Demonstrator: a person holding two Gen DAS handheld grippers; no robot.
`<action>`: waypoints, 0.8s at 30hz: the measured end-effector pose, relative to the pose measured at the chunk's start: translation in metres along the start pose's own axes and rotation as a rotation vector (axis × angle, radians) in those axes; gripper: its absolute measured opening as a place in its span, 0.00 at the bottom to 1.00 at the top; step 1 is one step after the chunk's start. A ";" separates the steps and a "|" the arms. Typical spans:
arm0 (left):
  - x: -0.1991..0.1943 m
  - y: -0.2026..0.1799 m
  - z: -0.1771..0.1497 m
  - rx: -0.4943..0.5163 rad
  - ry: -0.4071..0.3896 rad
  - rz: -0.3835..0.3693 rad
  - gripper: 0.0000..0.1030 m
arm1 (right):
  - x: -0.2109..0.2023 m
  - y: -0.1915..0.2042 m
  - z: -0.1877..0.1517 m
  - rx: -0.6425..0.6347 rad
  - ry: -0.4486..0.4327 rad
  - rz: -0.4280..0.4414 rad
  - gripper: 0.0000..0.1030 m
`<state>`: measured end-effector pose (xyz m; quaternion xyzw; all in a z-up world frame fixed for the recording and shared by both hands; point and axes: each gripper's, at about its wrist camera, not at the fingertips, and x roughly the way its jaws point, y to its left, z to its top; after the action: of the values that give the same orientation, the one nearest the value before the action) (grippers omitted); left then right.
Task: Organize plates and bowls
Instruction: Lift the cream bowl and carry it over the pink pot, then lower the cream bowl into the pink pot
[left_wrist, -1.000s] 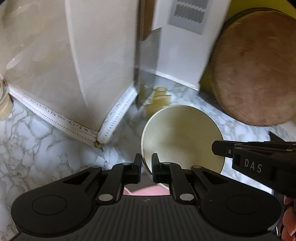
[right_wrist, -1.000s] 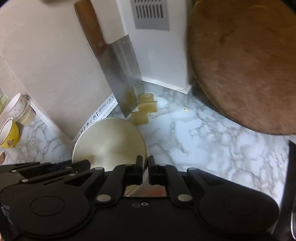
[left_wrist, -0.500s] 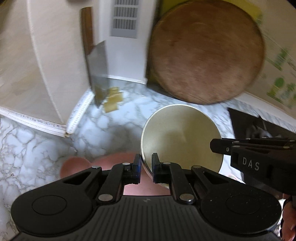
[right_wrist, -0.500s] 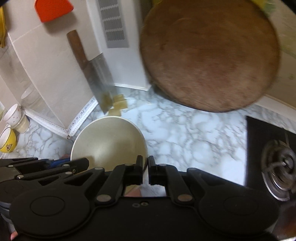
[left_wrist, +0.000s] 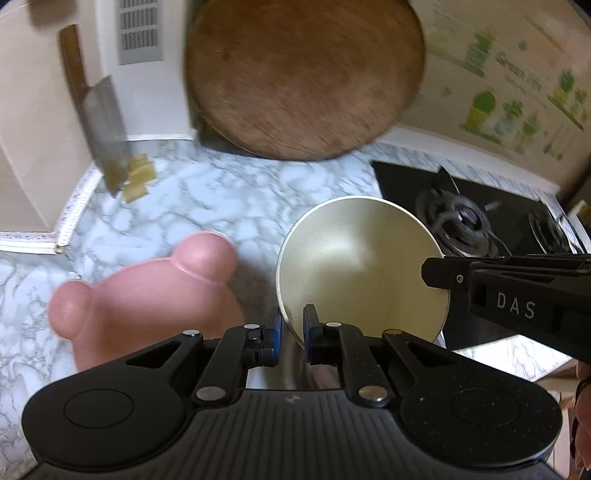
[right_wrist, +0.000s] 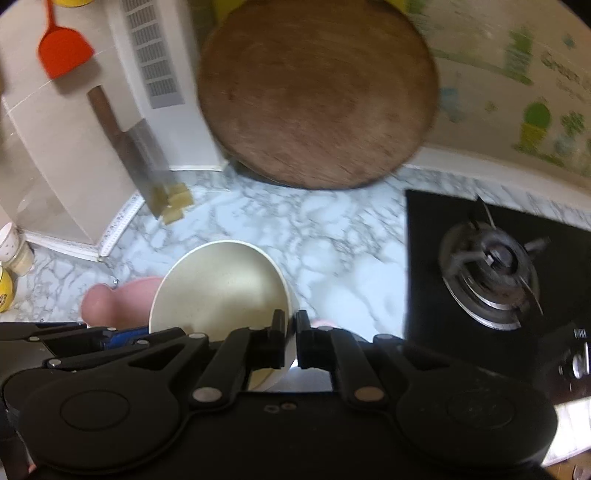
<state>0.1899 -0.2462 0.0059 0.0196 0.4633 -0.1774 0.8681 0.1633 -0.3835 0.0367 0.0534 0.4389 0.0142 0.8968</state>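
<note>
A cream bowl (left_wrist: 362, 273) is held above the marble counter by both grippers. My left gripper (left_wrist: 292, 332) is shut on the bowl's left rim. My right gripper (right_wrist: 290, 334) is shut on the bowl's right rim (right_wrist: 221, 288); it also shows from the side in the left wrist view (left_wrist: 436, 273). A pink bear-shaped plate (left_wrist: 147, 299) with two round ears lies on the counter below and left of the bowl, and shows in the right wrist view (right_wrist: 114, 302) too.
A round wooden board (left_wrist: 306, 74) leans on the back wall. A cleaver (left_wrist: 103, 133) hangs at the left above yellow blocks (left_wrist: 138, 177). A black gas hob (right_wrist: 491, 258) lies to the right. Cups (right_wrist: 11, 258) stand at the far left. An orange spatula (right_wrist: 62, 48) hangs above.
Both grippers have carried the bowl back and to the right, away from the corner. The pink plate and the gas hob have come into view.
</note>
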 end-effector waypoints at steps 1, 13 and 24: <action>0.002 -0.005 -0.002 0.008 0.009 -0.006 0.10 | 0.000 -0.005 -0.003 0.007 0.005 -0.006 0.06; 0.034 -0.036 -0.008 0.060 0.127 -0.030 0.10 | 0.018 -0.053 -0.040 0.132 0.103 -0.020 0.06; 0.058 -0.039 -0.008 0.086 0.191 -0.013 0.10 | 0.042 -0.063 -0.049 0.153 0.151 -0.007 0.06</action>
<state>0.2004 -0.2979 -0.0403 0.0705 0.5362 -0.2002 0.8170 0.1494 -0.4391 -0.0328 0.1188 0.5053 -0.0187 0.8545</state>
